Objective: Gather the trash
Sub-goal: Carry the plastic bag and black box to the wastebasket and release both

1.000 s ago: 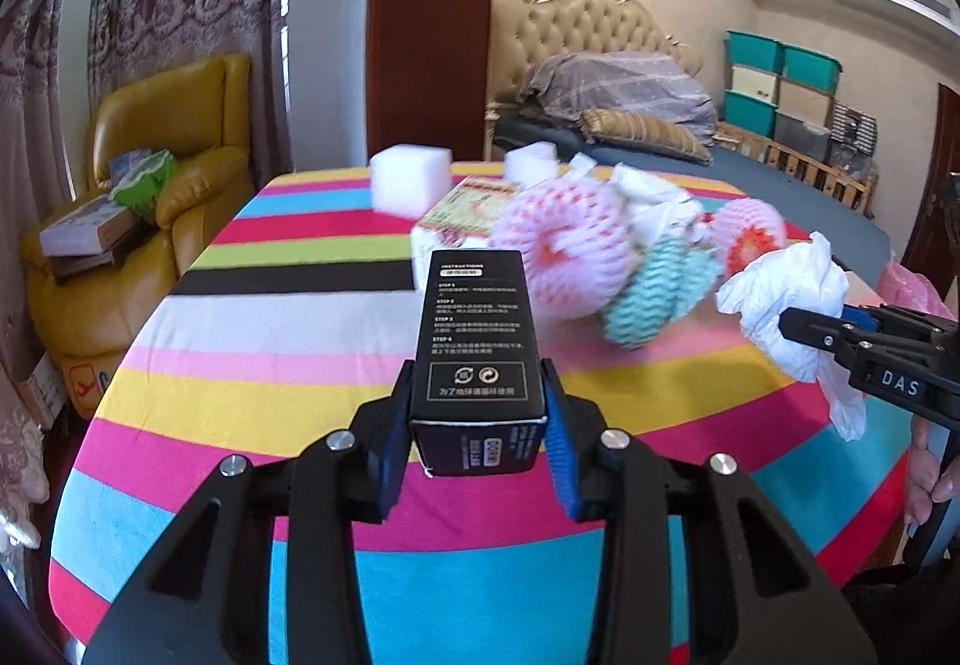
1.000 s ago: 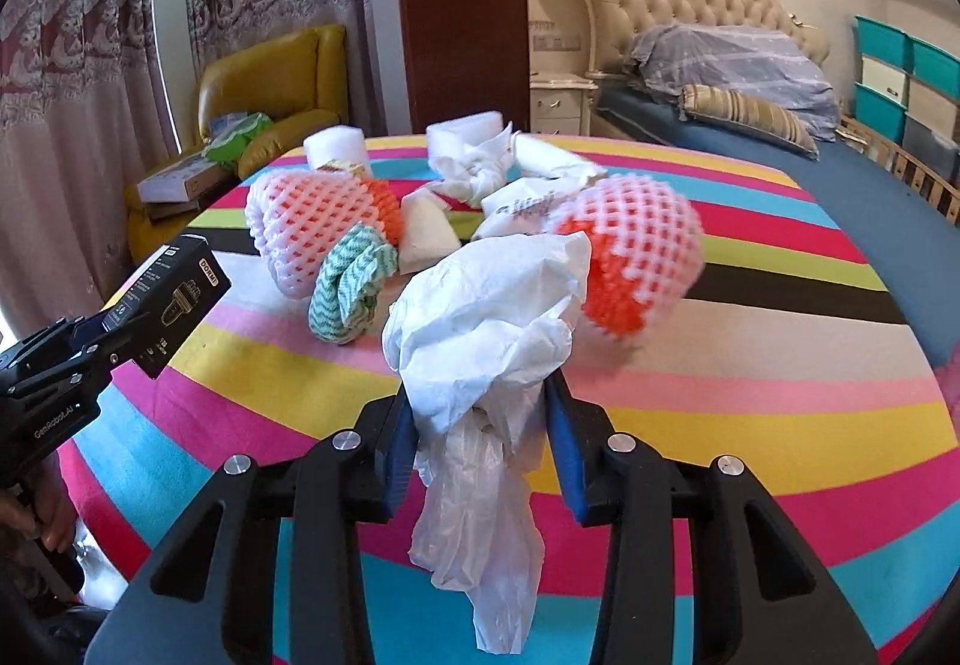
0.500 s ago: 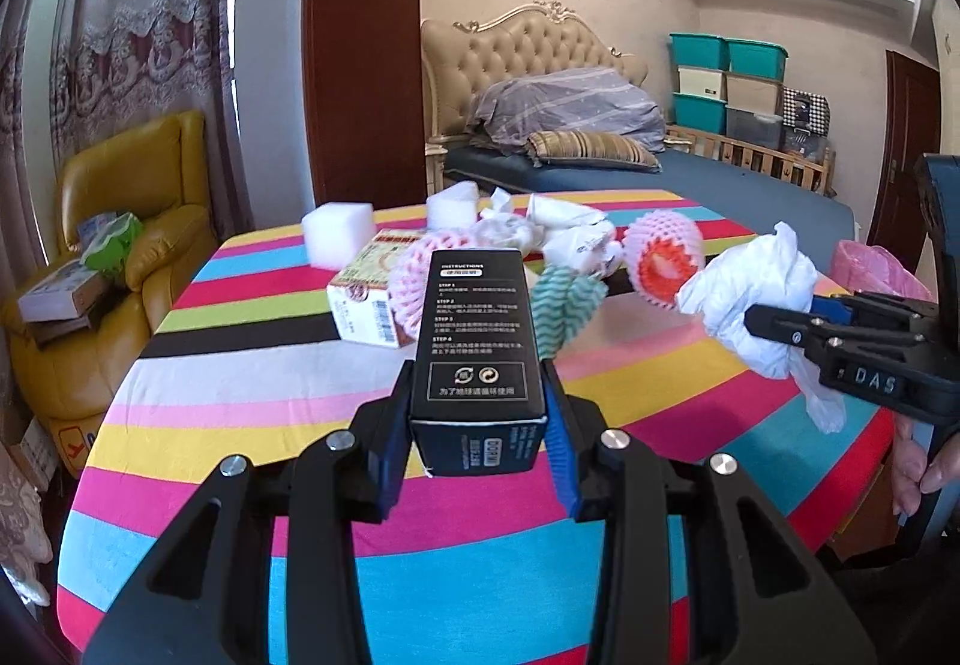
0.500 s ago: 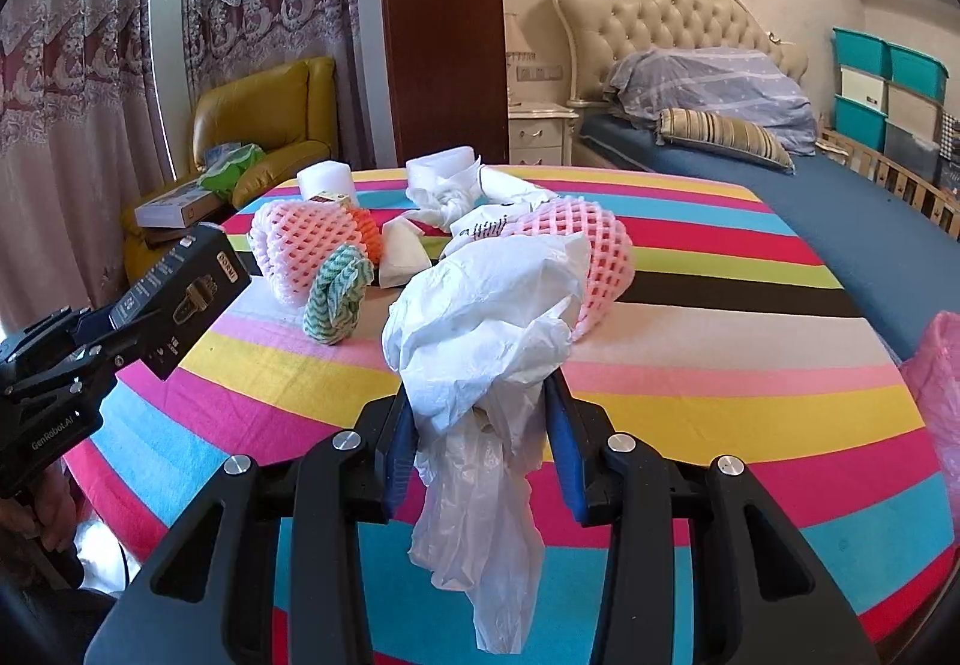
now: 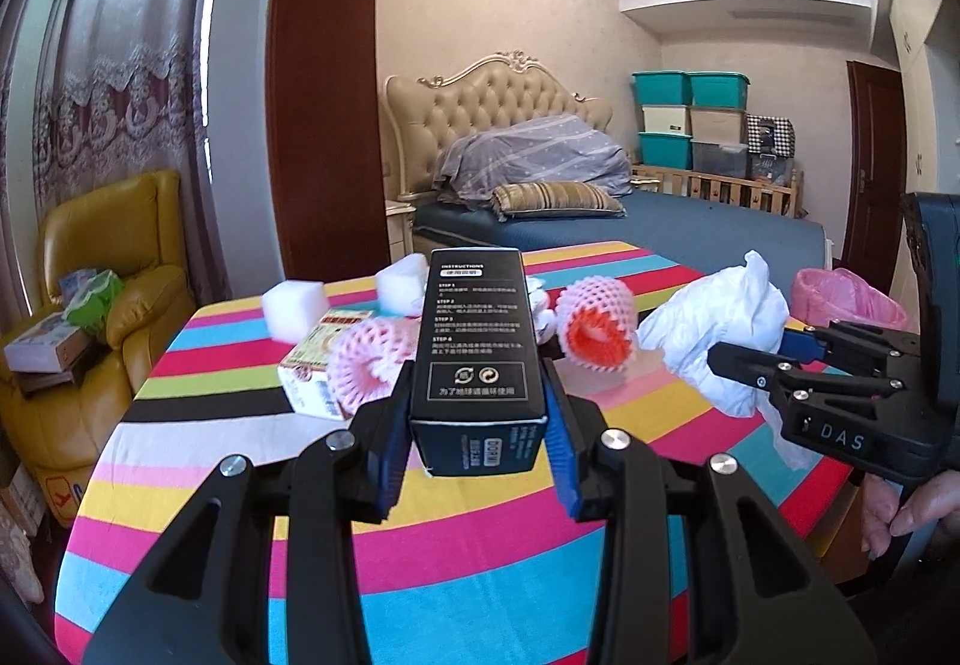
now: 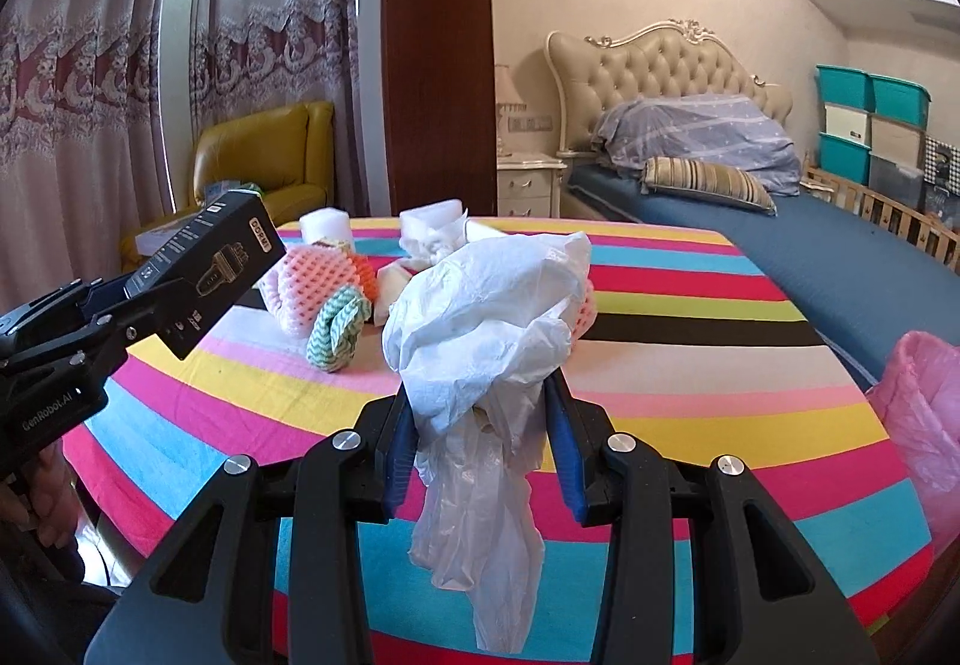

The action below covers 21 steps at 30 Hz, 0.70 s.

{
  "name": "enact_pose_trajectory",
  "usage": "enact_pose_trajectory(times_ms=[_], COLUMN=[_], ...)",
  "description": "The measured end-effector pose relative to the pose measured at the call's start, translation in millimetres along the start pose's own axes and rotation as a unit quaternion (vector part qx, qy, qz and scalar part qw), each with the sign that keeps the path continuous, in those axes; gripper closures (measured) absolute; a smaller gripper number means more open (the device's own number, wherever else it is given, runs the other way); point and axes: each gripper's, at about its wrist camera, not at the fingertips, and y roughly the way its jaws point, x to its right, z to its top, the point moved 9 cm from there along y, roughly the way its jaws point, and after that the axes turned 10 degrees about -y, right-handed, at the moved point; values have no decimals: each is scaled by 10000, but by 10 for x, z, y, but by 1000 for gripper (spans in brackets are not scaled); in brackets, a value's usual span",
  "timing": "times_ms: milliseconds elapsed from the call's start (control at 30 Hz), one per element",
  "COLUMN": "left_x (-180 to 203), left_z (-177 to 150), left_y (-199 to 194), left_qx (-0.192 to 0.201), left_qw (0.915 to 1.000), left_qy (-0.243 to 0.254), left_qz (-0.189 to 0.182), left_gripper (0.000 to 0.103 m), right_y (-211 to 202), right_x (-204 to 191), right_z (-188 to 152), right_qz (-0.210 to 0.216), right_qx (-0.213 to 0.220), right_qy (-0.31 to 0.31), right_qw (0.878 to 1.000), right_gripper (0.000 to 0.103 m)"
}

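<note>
**Both grippers loaded with trash above the striped tabletop**

Left gripper point(image 5: 474, 443): clenched on a black box point(image 5: 477, 347), its blue pads pressing the box's two long sides near the printed end. The box points away from the camera, held clear above the near edge of the tabletop point(image 5: 198, 485).

Right gripper point(image 6: 480, 431): clenched on a crumpled white plastic bag point(image 6: 486, 317). The bulk of the bag bulges above the pads and a thin tail hangs below them, over the near edge of the tabletop.

Items lying on the tabletop, grouped toward its far side:
- pink foam fruit net point(image 6: 309, 287), with an orange piece beside it
- second pink net with an orange core point(image 5: 594, 326), lying on its side
- green-and-white zigzag net point(image 6: 336, 332), just in front of the pink net
- small printed carton point(image 5: 318, 365), touching a pink net
- two white foam blocks point(image 5: 294, 308), near the far edge
- crumpled white paper point(image 6: 435, 239), near the far edge

Off the tabletop: a pink bag point(image 6: 924, 407) stands beside its right edge. A hand point(image 5: 906, 509) grips the handle of the right gripper.
</note>
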Motion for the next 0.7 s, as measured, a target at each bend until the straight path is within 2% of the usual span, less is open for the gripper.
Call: enact_pose_trajectory(times_ms=[233,367,533,700], left_x=[320,544,880,1264], left_z=[51,98,108,98], left_y=[52,138,279,455], left_qx=[21,53,2,-190], left_qw=[9993,9981,9953,9910], left_qy=[300,489,708,748], left_qz=[-206,-374,-660,-1097], left_gripper=[65,65,65,65], right_y=[-116,-204,-302,-400], right_x=[181,353,643,960], right_z=[-7,-15,-76,-190], right_qz=[-76,-275,-504,-826], right_qx=[109,179,177,93], right_qy=[192,263,422,498], right_qw=[9997,9991,9977,9953], right_gripper=[65,65,65,65])
